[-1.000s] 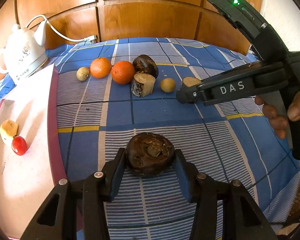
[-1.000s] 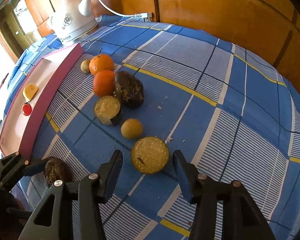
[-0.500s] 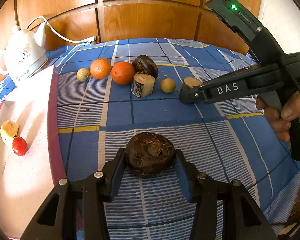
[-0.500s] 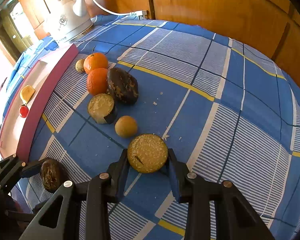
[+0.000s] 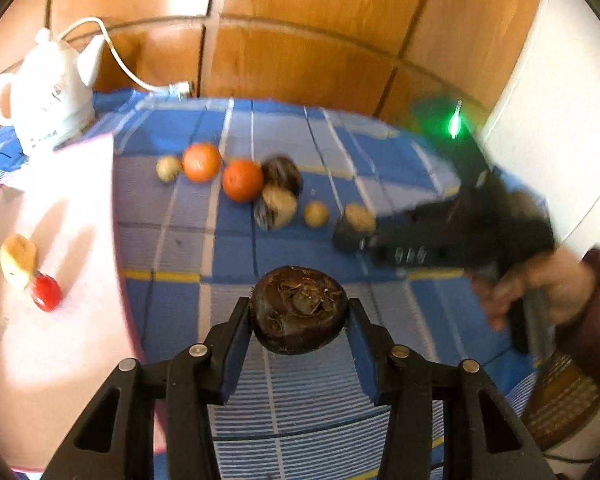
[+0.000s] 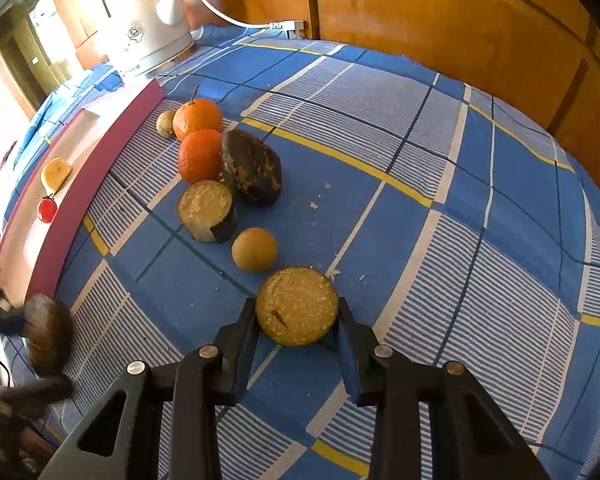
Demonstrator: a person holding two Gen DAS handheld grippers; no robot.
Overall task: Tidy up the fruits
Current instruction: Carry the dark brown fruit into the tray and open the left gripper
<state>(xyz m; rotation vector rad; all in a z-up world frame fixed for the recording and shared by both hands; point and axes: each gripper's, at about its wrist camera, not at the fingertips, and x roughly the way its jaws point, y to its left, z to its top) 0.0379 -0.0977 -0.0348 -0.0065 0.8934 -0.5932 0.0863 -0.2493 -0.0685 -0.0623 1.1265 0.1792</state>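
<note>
Fruit lies in a loose row on a blue checked cloth (image 6: 440, 208) that covers the table, with a pink tray (image 6: 66, 216) along the cloth's left edge and a white kettle (image 6: 152, 36) standing at the tray's far end.

On the tray sit a pale yellow fruit piece (image 6: 56, 172) and, just beside it, a small red fruit (image 6: 47, 209).

From the far end, the row runs: a small tan fruit (image 6: 165, 123) touching an orange (image 6: 197, 119), a second orange (image 6: 201, 155) against a large dark brown fruit (image 6: 252, 168), a cut piece with a pale face (image 6: 207, 210), then a small round yellow fruit (image 6: 254, 255).

Nearest, the right claw (image 6: 298, 320) is clamped on a dark-skinned half with a crumbly yellow cut face (image 6: 297, 305), pads pressed to both sides; the half rests on the cloth.

In the left wrist view, the left claw (image 5: 299, 314) grips a dark brown, wrinkled fruit half (image 5: 299, 309) between both pads, with the cloth visible beneath it. That picture is blurred. A hand (image 5: 540, 292) in a dark red sleeve holds the right claw's handle there.
</note>
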